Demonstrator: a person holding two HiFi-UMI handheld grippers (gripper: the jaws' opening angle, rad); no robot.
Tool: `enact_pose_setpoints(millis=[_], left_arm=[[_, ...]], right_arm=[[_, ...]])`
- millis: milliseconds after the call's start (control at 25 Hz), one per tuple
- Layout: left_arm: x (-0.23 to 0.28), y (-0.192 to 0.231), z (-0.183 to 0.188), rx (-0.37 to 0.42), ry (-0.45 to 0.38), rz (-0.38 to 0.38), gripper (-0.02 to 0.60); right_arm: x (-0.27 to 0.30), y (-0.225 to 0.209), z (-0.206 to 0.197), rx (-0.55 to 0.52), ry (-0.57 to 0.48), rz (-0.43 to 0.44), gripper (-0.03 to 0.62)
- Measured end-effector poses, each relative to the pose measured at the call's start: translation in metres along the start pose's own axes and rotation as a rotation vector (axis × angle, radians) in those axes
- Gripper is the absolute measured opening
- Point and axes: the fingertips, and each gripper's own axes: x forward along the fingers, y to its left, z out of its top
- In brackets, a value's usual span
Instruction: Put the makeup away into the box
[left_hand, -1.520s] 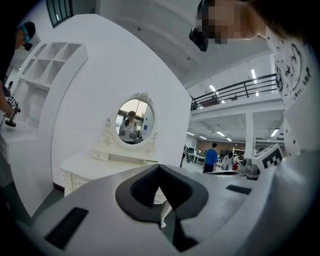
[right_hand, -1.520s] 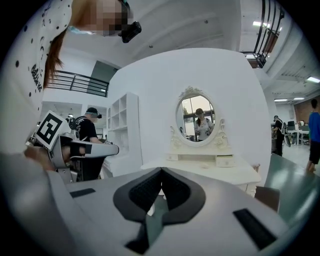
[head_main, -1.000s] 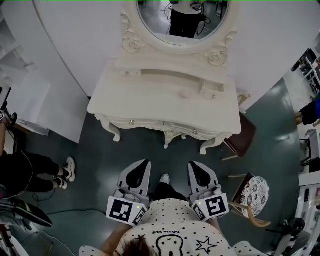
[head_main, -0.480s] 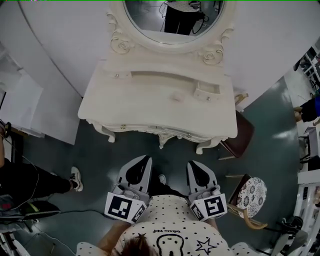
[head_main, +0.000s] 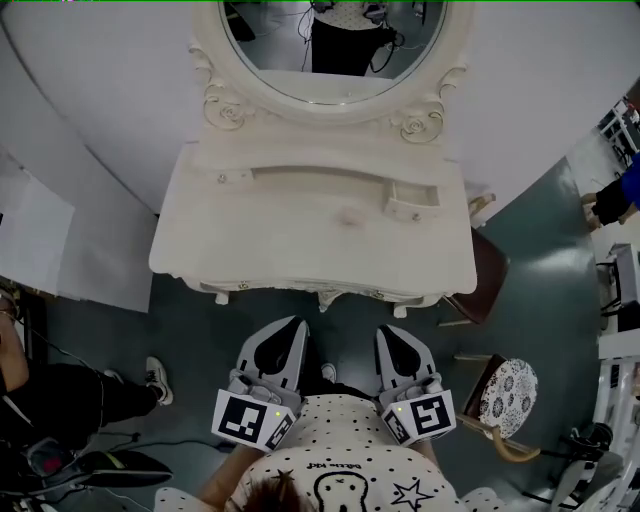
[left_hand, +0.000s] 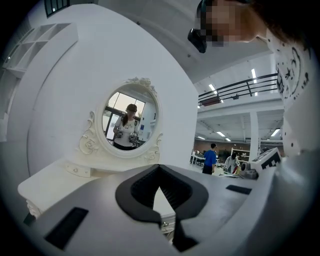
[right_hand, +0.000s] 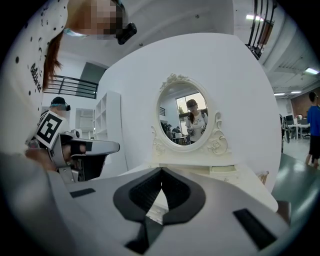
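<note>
Both grippers are just short of the dressing table (head_main: 200, 250), side by side at its front edge and pointing at it. The left gripper (head_main: 294, 324) has its 2 jaws pressed together with nothing between them, and the right gripper (head_main: 386, 331) is the same: tips meeting, empty. The little open box (head_main: 413, 197) sits on the table top toward the back right, just below the frame of the oval mirror (head_main: 330, 50). There's 1 small pale thing (head_main: 348, 214) on the table top just left of the box, near the middle, but it's too washed out to tell what it is. Off the table's right corner there's a brown chair (head_main: 492, 268), and nearer the person a patterned stool (head_main: 508, 392). Off the table's left front corner, someone's sneaker (head_main: 158, 366) is on the floor.
</note>
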Motion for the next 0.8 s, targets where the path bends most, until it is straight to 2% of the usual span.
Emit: enact_pose_setpoints(millis=[360,800], left_arm=[[0.043,0.063,0.036,0.015,0.008,-0.063,-0.005],[0.071,0.117,0.036,-0.002,0.039,-0.105,-0.005]], right_arm=[[0.069,-0.001,0.035,0.011,-0.025,-0.068,0.008],[0.122,0.001,0.037,0.014,-0.008,-0.122,0.008]])
